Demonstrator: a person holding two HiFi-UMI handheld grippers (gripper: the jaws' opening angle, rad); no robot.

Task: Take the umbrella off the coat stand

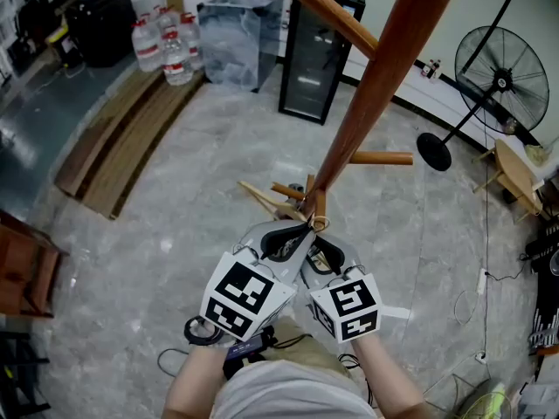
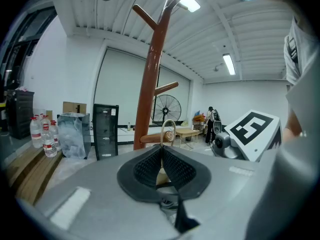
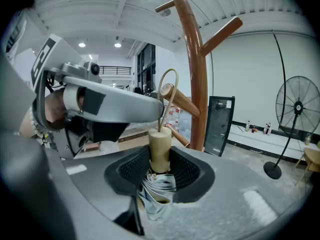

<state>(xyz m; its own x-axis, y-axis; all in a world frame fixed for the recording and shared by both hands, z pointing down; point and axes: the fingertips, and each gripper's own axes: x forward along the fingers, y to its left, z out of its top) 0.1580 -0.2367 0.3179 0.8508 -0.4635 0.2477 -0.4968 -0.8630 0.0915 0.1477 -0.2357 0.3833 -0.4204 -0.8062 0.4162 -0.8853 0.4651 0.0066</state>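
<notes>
The brown wooden coat stand (image 1: pixel 384 68) rises in front of me. The umbrella hangs from it by a thin cream loop strap (image 3: pixel 169 84) hooked over the end of a low peg (image 3: pixel 176 98). My right gripper (image 3: pixel 160 158) is shut on the umbrella's cream handle (image 3: pixel 160 141), with the folded patterned canopy (image 3: pixel 157 189) behind the jaws. In the left gripper view, my left gripper (image 2: pixel 161 149) is shut on the strap (image 2: pixel 167 126) just below the peg (image 2: pixel 155 138). Both grippers, left (image 1: pixel 293 234) and right (image 1: pixel 321 250), sit side by side at the pole's foot in the head view.
A standing fan (image 1: pixel 502 68) and a wooden stool (image 1: pixel 515 173) are at the right. A black cabinet (image 1: pixel 316 51), a plastic-wrapped bin (image 1: pixel 236 37) and water bottles (image 1: pixel 166 46) stand behind the stand. Wooden planks (image 1: pixel 122 138) lie at the left, and a cable with a power strip (image 1: pixel 482 282) at the right.
</notes>
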